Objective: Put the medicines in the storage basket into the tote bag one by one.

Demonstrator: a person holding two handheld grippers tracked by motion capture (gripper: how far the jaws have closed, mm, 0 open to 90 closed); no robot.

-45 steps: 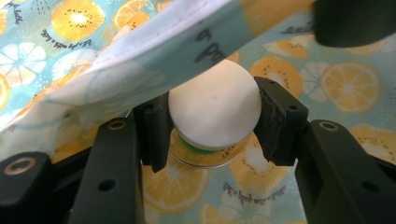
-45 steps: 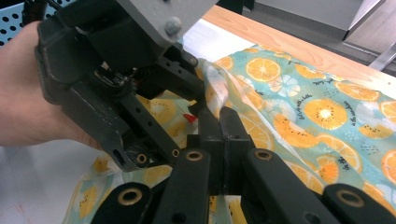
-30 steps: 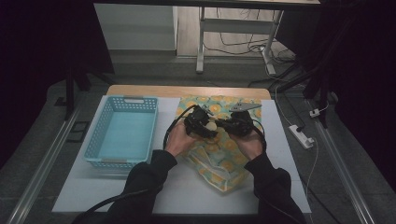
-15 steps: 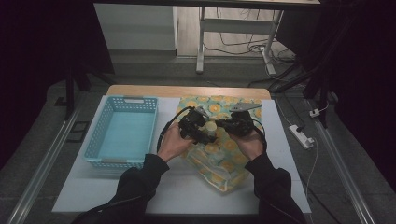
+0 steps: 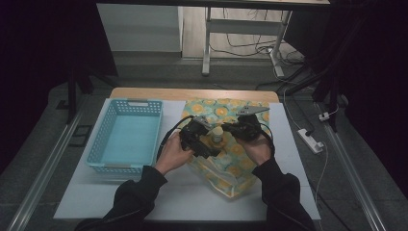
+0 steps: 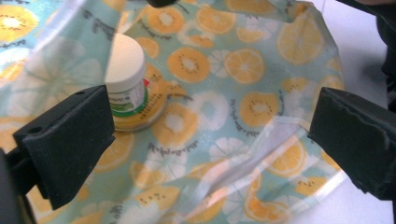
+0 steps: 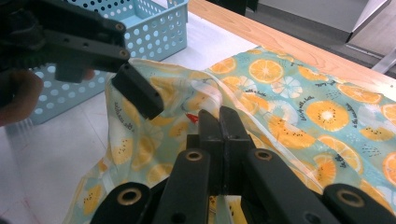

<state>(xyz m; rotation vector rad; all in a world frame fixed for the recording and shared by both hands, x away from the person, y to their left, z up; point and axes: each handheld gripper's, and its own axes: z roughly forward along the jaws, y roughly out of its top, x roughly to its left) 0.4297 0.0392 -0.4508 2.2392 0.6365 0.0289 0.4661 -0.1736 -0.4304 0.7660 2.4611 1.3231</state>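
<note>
A teal bag [image 5: 226, 166] printed with orange slices lies on the white table [image 5: 173, 192]. Inside its clear mouth stands a small yellow bottle [image 6: 133, 88] with a white cap [image 5: 218, 132]. My left gripper [image 6: 210, 140] is open; its jaws have just been opening, nothing is pressed between them, and the bottle sits just beyond the left jaw. In the high view the left gripper [image 5: 208, 144] is just left of the bottle. My right gripper [image 7: 219, 123] is shut on the bag's [image 7: 303, 93] clear rim and holds it up, to the right of the bottle in the high view.
A light blue perforated basket [image 5: 130, 102] stands at the left of the table, also behind the left gripper's finger [image 7: 137, 95] as the basket [image 7: 154, 28]. A white power strip [image 5: 312, 140] lies off the table's right edge. A wooden strip runs along the far edge.
The left gripper has opened its jaws and drawn back to the left, away from the bottle, which stays standing in the bag. The right gripper has not moved.
</note>
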